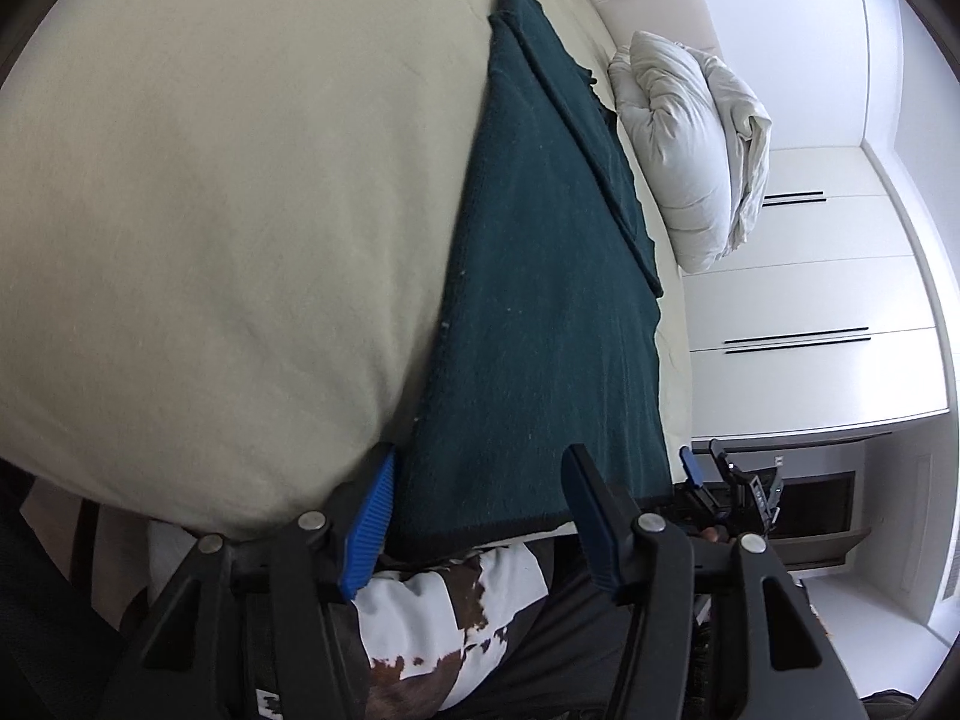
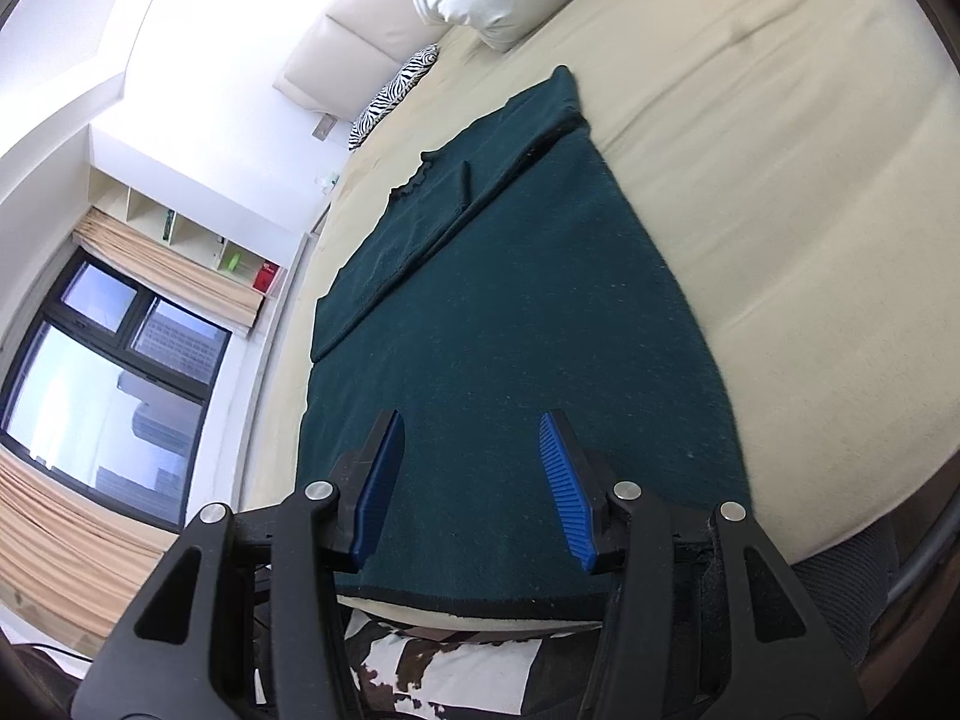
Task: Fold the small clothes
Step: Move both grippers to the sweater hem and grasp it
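A dark green knit garment [image 1: 540,312] lies flat on the beige bed [image 1: 210,240], its hem at the near edge and one sleeve folded in across the body. My left gripper [image 1: 480,468] is open over the hem, jaws wide, holding nothing. The right gripper also shows at the right of the left wrist view [image 1: 702,474]. In the right wrist view the garment [image 2: 510,312] fills the middle and my right gripper [image 2: 471,426] is open just above its lower part, empty. The folded sleeve [image 2: 420,210] lies at the far left.
A white pillow [image 1: 690,144] lies beyond the garment by the headboard [image 2: 372,30]. A zebra-print cushion [image 2: 396,90] sits at the far bed edge. White wardrobe doors [image 1: 810,300] and a window [image 2: 102,372] flank the bed. The person's patterned clothing [image 2: 456,660] is below.
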### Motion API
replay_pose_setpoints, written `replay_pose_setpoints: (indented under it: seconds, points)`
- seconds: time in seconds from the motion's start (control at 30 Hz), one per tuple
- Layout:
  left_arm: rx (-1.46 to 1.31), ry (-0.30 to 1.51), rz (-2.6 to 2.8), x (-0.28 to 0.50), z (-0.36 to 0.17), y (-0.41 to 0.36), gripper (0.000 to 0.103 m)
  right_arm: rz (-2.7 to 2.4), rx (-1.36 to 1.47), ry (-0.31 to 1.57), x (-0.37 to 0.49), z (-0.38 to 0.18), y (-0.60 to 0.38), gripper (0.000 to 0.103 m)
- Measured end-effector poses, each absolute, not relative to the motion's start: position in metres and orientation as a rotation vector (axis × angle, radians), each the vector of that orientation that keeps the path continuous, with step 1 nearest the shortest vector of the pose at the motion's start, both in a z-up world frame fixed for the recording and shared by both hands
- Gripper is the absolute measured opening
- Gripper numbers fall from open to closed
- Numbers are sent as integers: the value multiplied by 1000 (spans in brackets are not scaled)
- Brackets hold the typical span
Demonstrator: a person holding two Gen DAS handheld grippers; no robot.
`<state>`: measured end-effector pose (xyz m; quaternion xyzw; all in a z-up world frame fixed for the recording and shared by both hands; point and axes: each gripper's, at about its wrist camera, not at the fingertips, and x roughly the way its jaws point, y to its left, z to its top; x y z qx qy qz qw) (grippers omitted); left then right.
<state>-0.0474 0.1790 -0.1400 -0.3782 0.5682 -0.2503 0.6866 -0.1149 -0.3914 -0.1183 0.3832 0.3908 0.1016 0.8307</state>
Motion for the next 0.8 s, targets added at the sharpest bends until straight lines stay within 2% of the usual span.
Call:
replay_pose_setpoints:
  seconds: [0.13,0.47,0.6,0.63,0.8]
  points:
    - [-863,1279,-551,-48,-141,184,46,204,820,859,-117,-121,-396,46]
    - [-845,1279,-547,-48,-139,182,43,109,876,889,-154,-118,-444,46]
    - [-818,1291,-531,-48,-142,182,13,74,888,964,-160,-131,-452,46]
    - [-813,1294,-527,-48,-143,183,8,82,894,975,-160,-133,-453,46]
    - [-806,1289,-526,-49,-144,184,8,96,916,1034,-156,-143,-452,46]
